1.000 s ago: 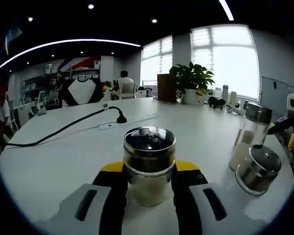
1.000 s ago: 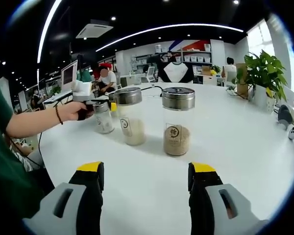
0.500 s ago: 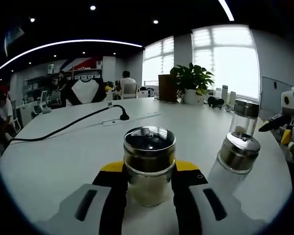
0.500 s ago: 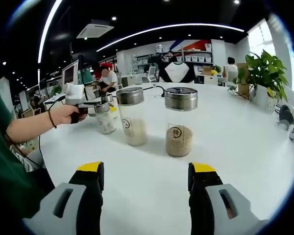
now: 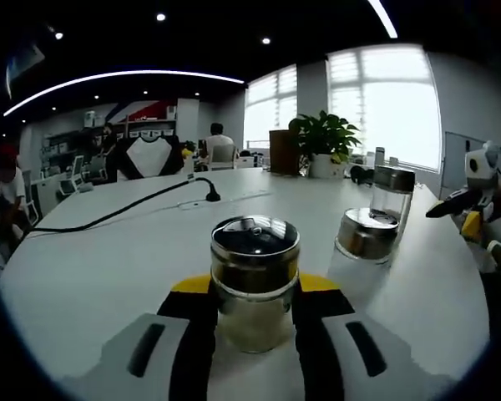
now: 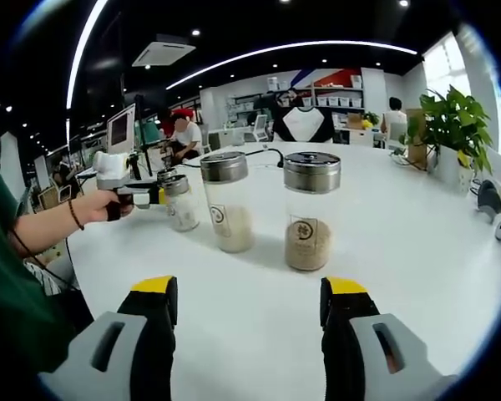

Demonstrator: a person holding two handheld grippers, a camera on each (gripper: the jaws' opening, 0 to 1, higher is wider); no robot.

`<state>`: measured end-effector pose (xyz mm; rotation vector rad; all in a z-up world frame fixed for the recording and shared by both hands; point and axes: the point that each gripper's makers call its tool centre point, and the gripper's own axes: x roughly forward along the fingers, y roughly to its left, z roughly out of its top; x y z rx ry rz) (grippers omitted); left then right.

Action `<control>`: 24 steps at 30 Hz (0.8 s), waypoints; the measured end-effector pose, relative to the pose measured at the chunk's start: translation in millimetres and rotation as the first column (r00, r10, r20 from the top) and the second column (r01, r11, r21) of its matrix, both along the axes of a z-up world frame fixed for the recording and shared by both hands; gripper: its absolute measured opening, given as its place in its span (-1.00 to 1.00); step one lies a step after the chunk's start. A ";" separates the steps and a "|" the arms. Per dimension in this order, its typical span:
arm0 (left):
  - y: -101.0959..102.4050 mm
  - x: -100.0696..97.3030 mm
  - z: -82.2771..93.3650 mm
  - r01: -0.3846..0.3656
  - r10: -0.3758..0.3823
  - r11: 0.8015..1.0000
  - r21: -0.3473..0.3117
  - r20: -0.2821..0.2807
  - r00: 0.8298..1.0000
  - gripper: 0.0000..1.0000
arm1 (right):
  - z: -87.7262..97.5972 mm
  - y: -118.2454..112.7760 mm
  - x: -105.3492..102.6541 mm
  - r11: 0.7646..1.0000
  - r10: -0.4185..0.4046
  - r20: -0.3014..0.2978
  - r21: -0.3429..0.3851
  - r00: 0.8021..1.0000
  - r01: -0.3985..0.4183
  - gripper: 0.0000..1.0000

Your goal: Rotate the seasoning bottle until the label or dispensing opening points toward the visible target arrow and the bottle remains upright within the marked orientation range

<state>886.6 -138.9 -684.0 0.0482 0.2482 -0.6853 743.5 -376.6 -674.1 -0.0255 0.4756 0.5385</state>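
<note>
A small glass seasoning bottle with a dark metal lid stands upright between the jaws of my left gripper, which is shut on its body. In the right gripper view the same small bottle sits at the left, held by the left gripper in a person's hand. Two taller jars stand on the white table: one with white grains and one with brown grains. My right gripper is open in front of them, holding nothing.
A black cable runs across the table to a plug. A potted plant and small items stand by the window. The two tall jars lie to the right of the held bottle, with the other gripper beyond them.
The left gripper with the small bottle has drawn leftward, away from the two tall jars, and swung its view toward them. The right gripper has stayed open and still.
</note>
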 end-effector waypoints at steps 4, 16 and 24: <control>0.2 -13.1 1.3 0.009 -0.009 1.000 -0.001 -0.004 1.000 -0.27 | -1.0 -0.1 -0.1 1.000 -0.001 -0.004 0.001 1.000 0.001 0.40; 5.9 -30.7 1.4 0.009 -0.009 1.000 -0.003 -0.006 1.000 -0.27 | 3.1 1.2 2.0 1.000 0.003 0.006 -0.002 1.000 -0.003 0.40; 6.7 -30.6 0.8 0.006 -0.006 1.000 0.001 -0.002 1.000 -0.27 | 4.3 1.2 1.6 1.000 0.002 0.008 -0.006 1.000 -0.002 0.40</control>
